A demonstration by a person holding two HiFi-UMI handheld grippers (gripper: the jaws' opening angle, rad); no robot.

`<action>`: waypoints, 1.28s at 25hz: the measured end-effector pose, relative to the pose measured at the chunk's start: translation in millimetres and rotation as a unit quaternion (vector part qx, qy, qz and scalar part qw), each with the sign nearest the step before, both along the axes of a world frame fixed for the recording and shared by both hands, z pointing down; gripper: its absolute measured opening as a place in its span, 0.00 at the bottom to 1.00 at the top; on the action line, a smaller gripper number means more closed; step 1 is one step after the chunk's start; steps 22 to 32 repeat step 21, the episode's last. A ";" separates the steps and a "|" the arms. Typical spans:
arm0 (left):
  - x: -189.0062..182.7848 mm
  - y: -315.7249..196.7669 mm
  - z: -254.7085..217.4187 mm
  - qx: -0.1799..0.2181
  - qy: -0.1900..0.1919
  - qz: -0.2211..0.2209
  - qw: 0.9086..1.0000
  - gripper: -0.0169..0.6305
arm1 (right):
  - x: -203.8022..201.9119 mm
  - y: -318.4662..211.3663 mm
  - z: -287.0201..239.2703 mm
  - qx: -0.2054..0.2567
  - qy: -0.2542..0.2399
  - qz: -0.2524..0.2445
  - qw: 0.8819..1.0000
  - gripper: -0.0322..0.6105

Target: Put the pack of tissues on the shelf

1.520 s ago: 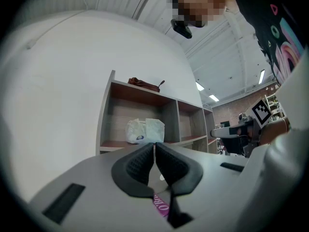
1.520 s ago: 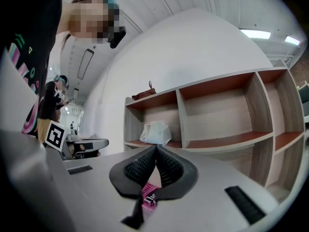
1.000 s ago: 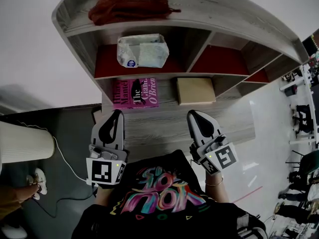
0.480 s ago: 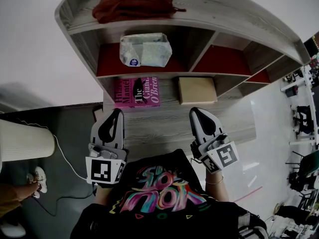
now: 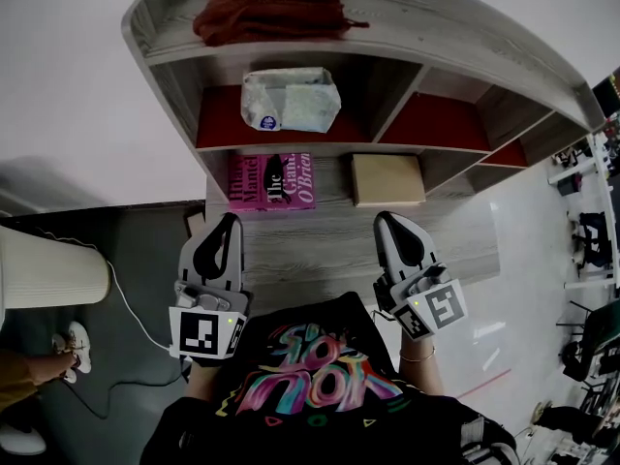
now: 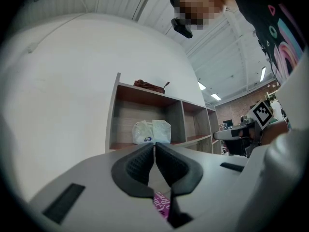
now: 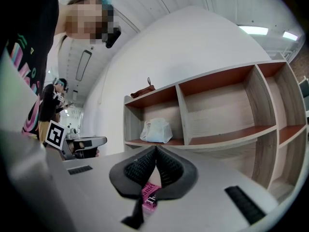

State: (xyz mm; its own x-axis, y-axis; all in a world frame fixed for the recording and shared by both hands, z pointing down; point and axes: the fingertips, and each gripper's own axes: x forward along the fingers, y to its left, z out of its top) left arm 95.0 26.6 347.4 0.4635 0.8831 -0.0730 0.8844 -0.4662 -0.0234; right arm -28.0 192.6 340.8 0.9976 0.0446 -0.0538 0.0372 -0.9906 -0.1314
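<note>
**Tissues on the shelf, both tools closed and empty**

The pack of tissues point(image 5: 290, 100) stands in the leftmost compartment of the wooden shelf point(image 5: 455, 42). It sits on that compartment's red board, nearer the upright divider than the outer wall. Its wrapper is pale and crinkled, with a small round blue mark low on the front. A dark red bag point(image 5: 271, 6) lies slumped on the top board of the shelf, above the same compartment. The compartments to the right hold nothing you can see.

Below the shelf, on the grey wood surface point(image 5: 320, 245), a pink book point(image 5: 271, 180) lies flat with its cover up. A tan object point(image 5: 387, 178), box or book you cannot tell, lies just beside it to the right, with a narrow gap between them.

You hold both tools level over the near part of the surface, well apart from each other and short of the book and the tan object. The left tool point(image 5: 231, 219) has its dark ribbed pads pressed together with nothing between them, and it points toward the pack. The right tool point(image 5: 386, 217) is likewise closed, pads tip to tip, and grips nothing. The pink book shows only below its jaws, on the surface.

To your left a white cylinder point(image 5: 48, 274) stands by the wall, and a thin white cable point(image 5: 126, 308) trails across the dark floor point(image 5: 136, 260) beside it.
</note>
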 end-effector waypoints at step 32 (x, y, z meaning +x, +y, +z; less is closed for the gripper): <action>-6.0 0.8 4.3 0.011 0.006 0.015 1.000 0.08 | -2.8 -5.2 0.2 0.016 0.000 -0.017 1.000 0.07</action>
